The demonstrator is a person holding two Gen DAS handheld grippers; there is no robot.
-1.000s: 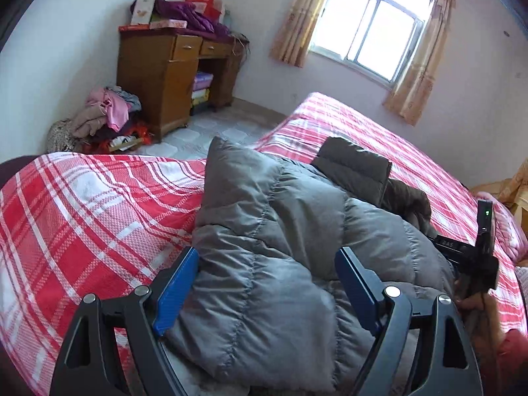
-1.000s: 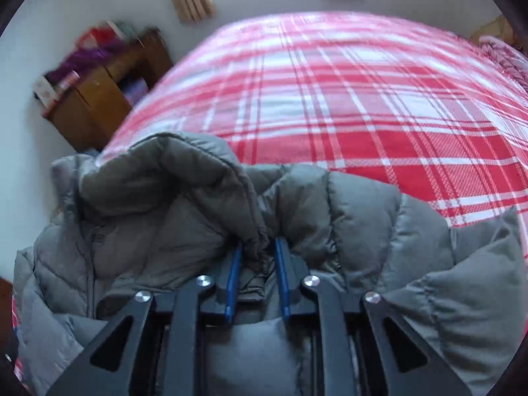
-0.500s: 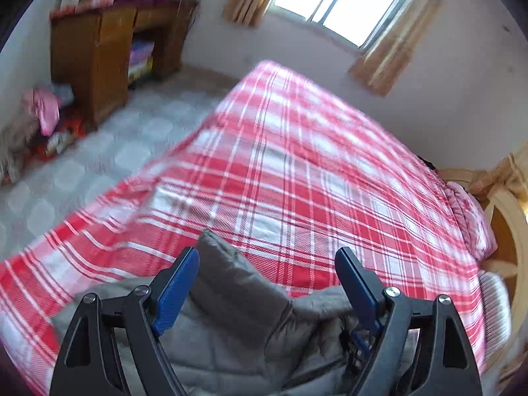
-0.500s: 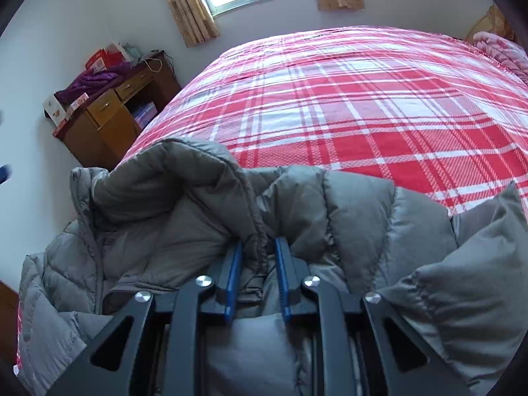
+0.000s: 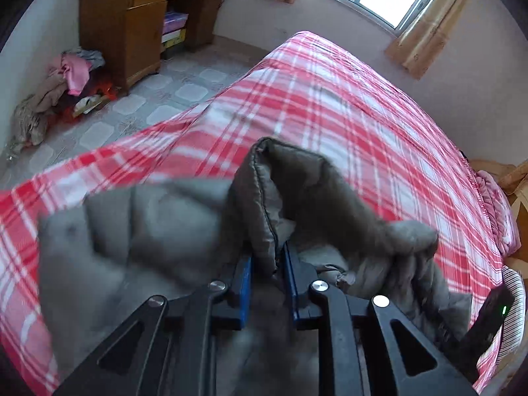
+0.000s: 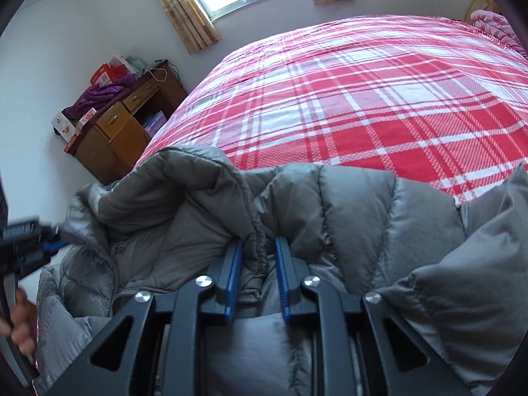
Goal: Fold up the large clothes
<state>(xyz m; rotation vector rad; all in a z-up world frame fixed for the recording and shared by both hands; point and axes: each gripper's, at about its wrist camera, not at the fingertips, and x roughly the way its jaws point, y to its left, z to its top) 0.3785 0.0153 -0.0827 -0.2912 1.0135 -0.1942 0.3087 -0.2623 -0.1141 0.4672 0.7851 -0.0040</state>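
Observation:
A grey puffer jacket (image 5: pixel 148 231) lies bunched at the near edge of a bed with a red plaid sheet (image 5: pixel 330 115). My left gripper (image 5: pixel 266 260) is closing its jaws on an upright fold of the jacket's edge, and the blue pads press the fabric from both sides. In the right wrist view the same jacket (image 6: pixel 356 217) fills the foreground. My right gripper (image 6: pixel 257 247) is shut on a seamed edge of it. The left gripper (image 6: pixel 49 244) shows at the far left there, with a hand below it.
A wooden desk (image 5: pixel 132 26) piled with clothes and boxes stands against the far wall. A heap of clothes (image 5: pixel 66 79) lies on the tiled floor beside it. Pink bedding (image 5: pixel 498 204) lies at the bed's right end.
My left gripper swung from over the jacket's quilted body to its edge, and its wide-open jaws closed on a fold. My right gripper kept its grip and hardly moved.

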